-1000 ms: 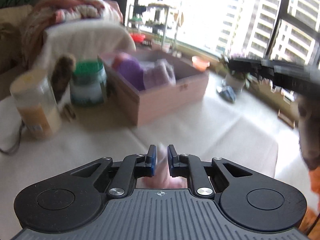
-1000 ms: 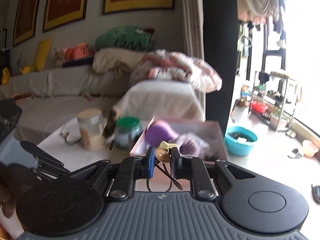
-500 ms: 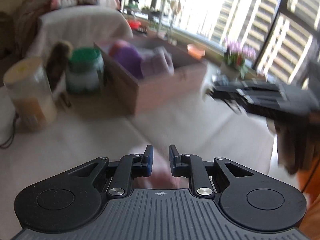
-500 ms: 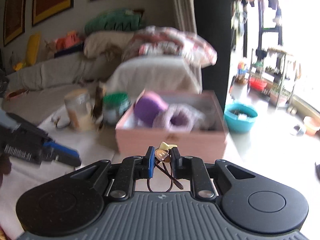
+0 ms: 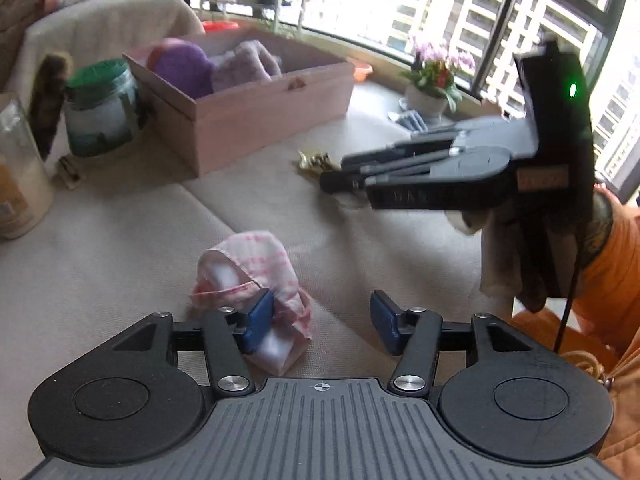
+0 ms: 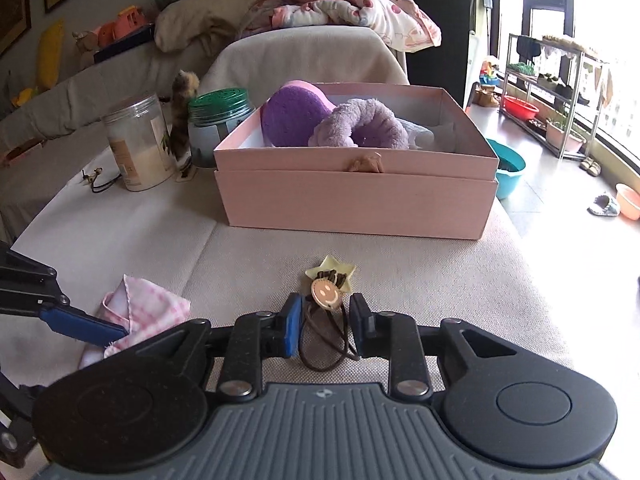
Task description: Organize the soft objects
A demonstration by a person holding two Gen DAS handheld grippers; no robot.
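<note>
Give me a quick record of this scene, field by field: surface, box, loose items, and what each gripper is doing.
surface: beige cushion
box: pink box, open, holding a purple sponge and a purple scrunchie
loose items: pink checked cloth; smiley hair tie
left gripper: jaws opening, cloth against one pad
right gripper: jaws opening, hair tie lying between them
beside box: two jars

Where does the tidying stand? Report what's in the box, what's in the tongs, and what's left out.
Done: a purple sponge and a fluffy purple band lie in the pink box.

In hand: nothing gripped. The left tongs are opening beside the pink checked cloth; the right tongs are opening around the hair tie, which lies on the couch.

Left: cloth and hair tie are both outside the box.
</note>
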